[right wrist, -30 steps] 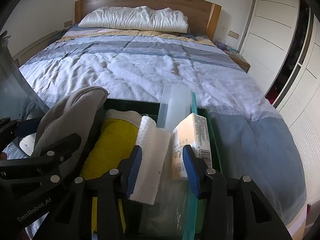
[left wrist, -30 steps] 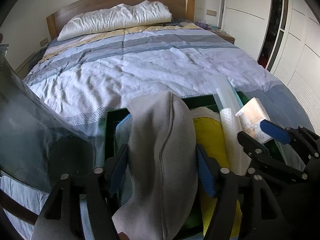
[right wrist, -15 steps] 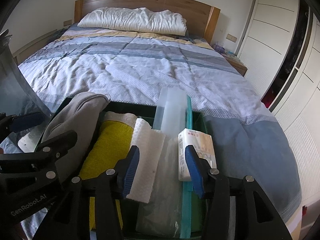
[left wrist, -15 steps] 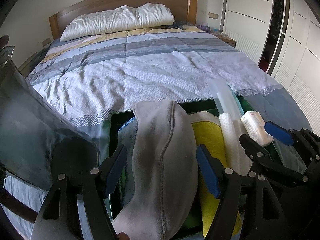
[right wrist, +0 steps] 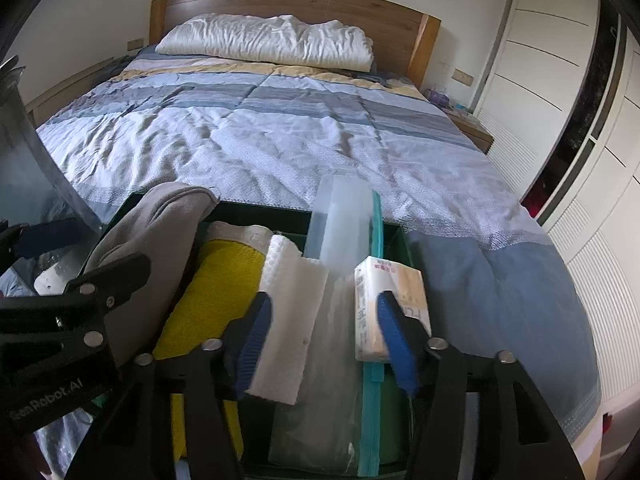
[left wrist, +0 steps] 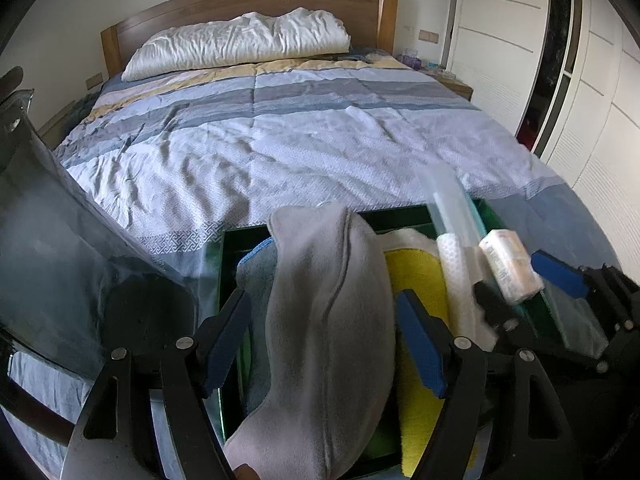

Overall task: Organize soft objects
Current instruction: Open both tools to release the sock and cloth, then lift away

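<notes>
1. Grey fleece cloth [left wrist: 328, 320]: draped in dark green bin [left wrist: 320, 218] at foot of bed [left wrist: 280, 140], long axis parallel to fingers, between jaws of left gripper [left wrist: 324, 336].
2. Left jaws: spread, apparently clear of fleece.
3. Right gripper [right wrist: 324, 336]: jaws spread, straddling clear zip bag [right wrist: 332, 320]; tissue pack [right wrist: 388, 304] against right finger.
4. Left gripper nearer fleece.

Both wrist cameras sit low at the foot of the bed [left wrist: 304, 128], facing its headboard [right wrist: 296, 8] and looking close down into the green bin [left wrist: 232, 248]. The left view hangs over the bin's left half, the right over its right half (wardrobe [right wrist: 560, 92] beside). They share the bed, pillow [left wrist: 240, 44], bin contents and each other's gripper.
</notes>
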The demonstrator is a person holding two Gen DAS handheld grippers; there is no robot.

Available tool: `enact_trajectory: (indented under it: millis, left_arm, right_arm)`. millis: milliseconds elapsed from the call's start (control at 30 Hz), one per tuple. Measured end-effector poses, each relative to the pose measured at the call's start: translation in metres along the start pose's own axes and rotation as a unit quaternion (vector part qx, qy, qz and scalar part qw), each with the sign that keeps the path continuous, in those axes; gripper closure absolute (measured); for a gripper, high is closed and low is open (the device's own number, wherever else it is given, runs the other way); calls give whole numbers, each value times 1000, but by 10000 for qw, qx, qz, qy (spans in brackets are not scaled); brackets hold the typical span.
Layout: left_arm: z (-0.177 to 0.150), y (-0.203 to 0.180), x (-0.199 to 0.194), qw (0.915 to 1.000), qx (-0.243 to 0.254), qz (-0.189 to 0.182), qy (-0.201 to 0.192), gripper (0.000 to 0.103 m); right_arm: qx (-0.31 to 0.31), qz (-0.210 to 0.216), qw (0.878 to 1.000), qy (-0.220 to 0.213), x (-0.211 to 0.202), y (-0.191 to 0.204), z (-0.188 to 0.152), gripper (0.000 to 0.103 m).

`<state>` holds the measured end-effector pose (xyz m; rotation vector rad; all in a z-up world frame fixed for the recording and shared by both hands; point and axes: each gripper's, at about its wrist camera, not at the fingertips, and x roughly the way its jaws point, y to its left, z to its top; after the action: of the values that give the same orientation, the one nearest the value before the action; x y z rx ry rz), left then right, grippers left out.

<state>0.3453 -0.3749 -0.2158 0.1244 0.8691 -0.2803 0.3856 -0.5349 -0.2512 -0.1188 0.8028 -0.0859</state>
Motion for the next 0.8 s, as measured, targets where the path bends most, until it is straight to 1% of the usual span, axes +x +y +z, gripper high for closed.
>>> enact_trajectory:
  millis: [267, 800]
  left_arm:
    - [4, -1, -8, 9999, 14, -42, -136, 33]
    - [3, 3, -15, 9999, -83, 7, -148, 33]
  right_arm:
    - [-53, 28, 10000, -33, -4, 4, -1, 41]
    - [-56, 12, 10000, 9, -10, 7, -5, 40]
